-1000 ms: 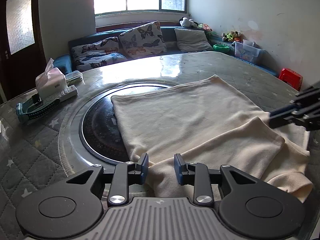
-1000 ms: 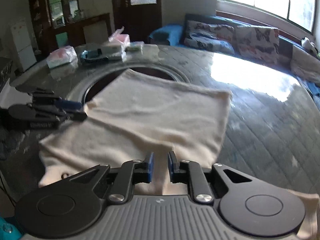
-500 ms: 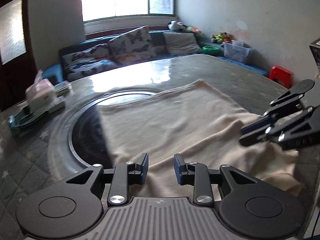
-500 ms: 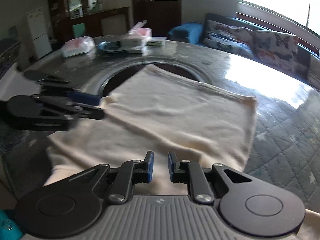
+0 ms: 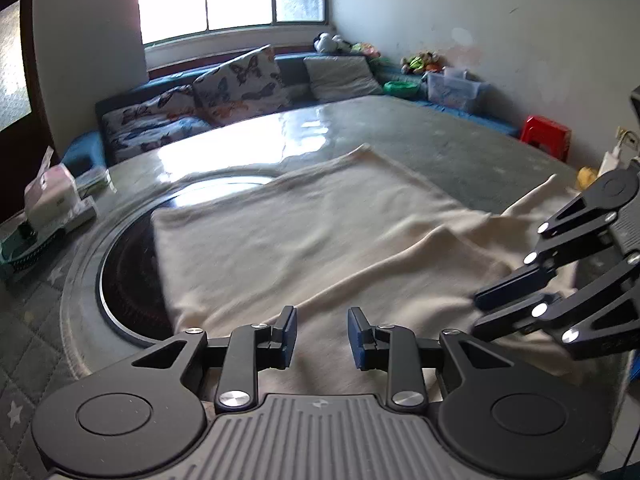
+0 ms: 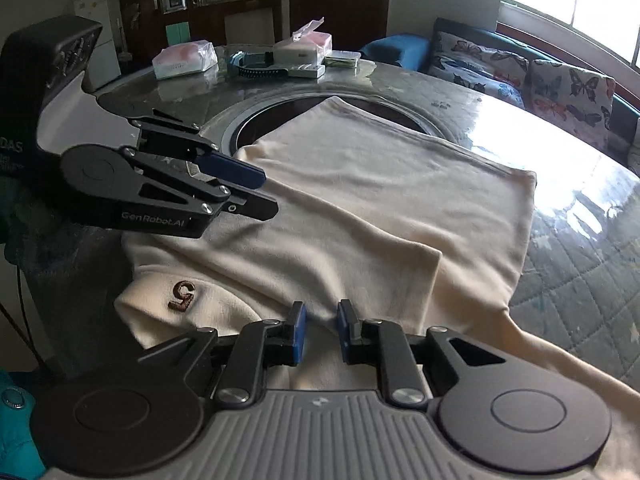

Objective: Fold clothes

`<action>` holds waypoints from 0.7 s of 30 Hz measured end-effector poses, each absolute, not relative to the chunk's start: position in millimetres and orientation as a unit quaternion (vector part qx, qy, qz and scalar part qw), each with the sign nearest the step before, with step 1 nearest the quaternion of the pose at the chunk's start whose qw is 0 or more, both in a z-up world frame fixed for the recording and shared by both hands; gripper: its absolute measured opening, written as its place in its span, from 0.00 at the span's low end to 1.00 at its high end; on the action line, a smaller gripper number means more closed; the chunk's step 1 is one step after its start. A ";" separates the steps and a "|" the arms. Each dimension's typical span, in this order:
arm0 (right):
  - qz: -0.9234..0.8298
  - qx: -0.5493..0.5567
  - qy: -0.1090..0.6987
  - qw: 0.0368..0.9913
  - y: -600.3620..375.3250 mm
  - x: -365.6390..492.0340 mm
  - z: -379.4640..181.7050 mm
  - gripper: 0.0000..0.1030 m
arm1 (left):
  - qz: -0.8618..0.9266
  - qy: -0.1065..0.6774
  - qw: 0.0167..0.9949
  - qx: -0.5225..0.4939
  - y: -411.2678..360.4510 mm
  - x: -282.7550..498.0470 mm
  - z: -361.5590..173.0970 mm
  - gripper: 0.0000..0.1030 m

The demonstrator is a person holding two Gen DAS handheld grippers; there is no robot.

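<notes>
Now we hover both grippers over a cream garment [image 6: 380, 208] spread on the round table [image 6: 580, 232].

Our left gripper [image 5: 322, 334] hangs above the near edge of the cloth, jaws parted wide and empty. Our right gripper [image 6: 321, 330] sits low over a fold near the hem, jaws narrowly apart, gripping nothing we can see. A brown "5" patch [image 6: 182, 295] shows at the near left; tissue boxes [image 6: 184, 58] stand on the far side.
</notes>
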State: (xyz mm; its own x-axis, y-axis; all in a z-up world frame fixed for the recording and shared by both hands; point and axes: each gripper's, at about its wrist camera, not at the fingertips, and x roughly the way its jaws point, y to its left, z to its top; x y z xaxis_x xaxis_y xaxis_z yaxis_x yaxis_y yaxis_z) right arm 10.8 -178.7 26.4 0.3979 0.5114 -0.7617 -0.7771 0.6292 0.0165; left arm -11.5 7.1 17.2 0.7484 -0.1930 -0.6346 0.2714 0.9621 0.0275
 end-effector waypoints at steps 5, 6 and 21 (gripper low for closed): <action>0.389 -0.160 0.380 0.824 -187.6 7.4 29.0 0.16 | -0.148 0.325 0.931 0.072 -11.3 -12.7 18.4 0.30; 0.387 -0.158 0.379 0.826 -189.7 6.7 30.3 0.16 | -0.151 0.327 0.930 0.075 -14.6 -12.4 16.1 0.30; 0.267 -0.092 0.377 0.882 -264.2 -3.2 43.4 0.20 | -0.190 0.317 0.924 0.096 -45.3 -23.0 6.9 0.29</action>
State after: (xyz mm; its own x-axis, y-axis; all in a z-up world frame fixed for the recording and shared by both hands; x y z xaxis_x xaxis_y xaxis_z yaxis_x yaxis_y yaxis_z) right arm -3.2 -264.2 43.4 0.5729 0.4018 -0.7143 -0.5412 0.8400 0.0384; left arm -23.0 -45.3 6.9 0.7268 -0.2890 -0.6231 0.4115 0.9096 0.0580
